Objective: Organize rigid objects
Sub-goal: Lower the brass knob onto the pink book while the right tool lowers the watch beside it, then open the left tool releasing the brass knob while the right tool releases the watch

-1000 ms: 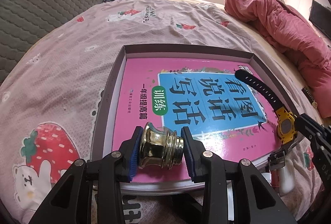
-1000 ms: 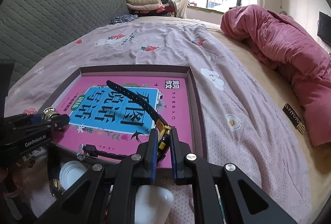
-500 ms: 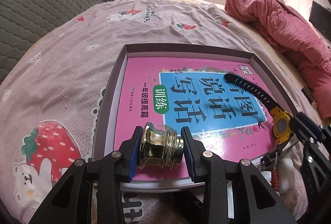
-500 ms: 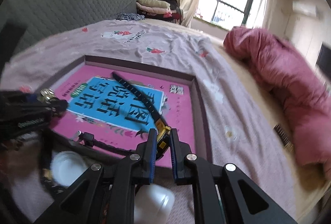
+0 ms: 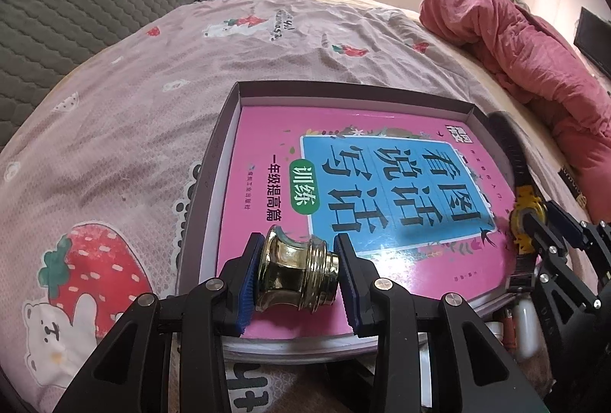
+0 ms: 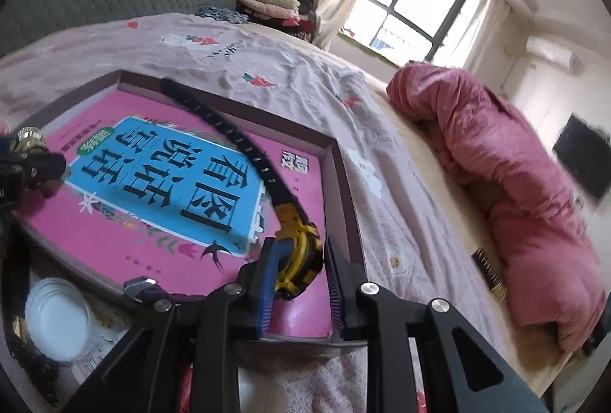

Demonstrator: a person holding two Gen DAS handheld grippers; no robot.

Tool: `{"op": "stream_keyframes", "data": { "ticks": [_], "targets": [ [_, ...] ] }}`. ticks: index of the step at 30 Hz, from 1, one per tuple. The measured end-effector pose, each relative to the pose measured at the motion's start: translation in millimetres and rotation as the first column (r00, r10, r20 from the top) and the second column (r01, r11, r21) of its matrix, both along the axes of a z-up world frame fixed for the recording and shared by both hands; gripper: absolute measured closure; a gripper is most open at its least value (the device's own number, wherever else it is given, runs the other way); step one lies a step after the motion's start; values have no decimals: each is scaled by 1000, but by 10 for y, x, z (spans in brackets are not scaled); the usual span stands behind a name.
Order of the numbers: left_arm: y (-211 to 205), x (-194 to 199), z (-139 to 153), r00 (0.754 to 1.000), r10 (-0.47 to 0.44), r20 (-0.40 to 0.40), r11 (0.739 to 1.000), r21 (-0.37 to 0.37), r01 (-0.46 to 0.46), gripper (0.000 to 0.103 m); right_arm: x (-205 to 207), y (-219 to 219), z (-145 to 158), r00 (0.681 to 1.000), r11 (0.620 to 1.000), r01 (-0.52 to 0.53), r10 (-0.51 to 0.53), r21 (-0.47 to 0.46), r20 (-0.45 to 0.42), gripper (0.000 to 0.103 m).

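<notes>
Now: yellow watch (image 6: 296, 252) lies on pink book (image 6: 114, 222) in box (image 6: 345, 184), between opening right tool (image 6: 298, 283) pads | left tool (image 5: 296, 283) angled down, clenched on brass fitting (image 5: 296, 277) | cover reads 看图说话写话.

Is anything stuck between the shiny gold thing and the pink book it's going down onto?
Nothing visible is. The left gripper holds the gold fitting sideways between its blue pads, just over a bare corner of the pink book in the box. The yellow watch lies far off at the book's other side.
</notes>
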State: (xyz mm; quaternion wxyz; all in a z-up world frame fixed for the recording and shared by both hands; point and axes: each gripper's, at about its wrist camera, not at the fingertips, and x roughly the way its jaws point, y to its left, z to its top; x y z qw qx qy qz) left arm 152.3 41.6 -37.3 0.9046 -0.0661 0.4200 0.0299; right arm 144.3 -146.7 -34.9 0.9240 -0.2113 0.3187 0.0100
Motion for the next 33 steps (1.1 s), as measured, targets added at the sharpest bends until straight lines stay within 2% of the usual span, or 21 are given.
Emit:
{"op": "stream_keyframes", "data": {
  "ticks": [8, 12, 33],
  "targets": [
    [-20, 31, -34, 1000, 11, -7, 1000, 29, -11, 65, 40, -152, 17, 999, 999, 51, -51, -18, -8, 78],
    [-39, 20, -29, 1000, 9, -6, 999, 48, -8, 65, 45, -194, 38, 998, 999, 54, -54, 4, -16, 78],
    [73, -7, -18, 999, 37, -23, 999, 21, -37, 64, 27, -331, 206, 998, 992, 59, -62, 114, 27, 76]
  ]
}}
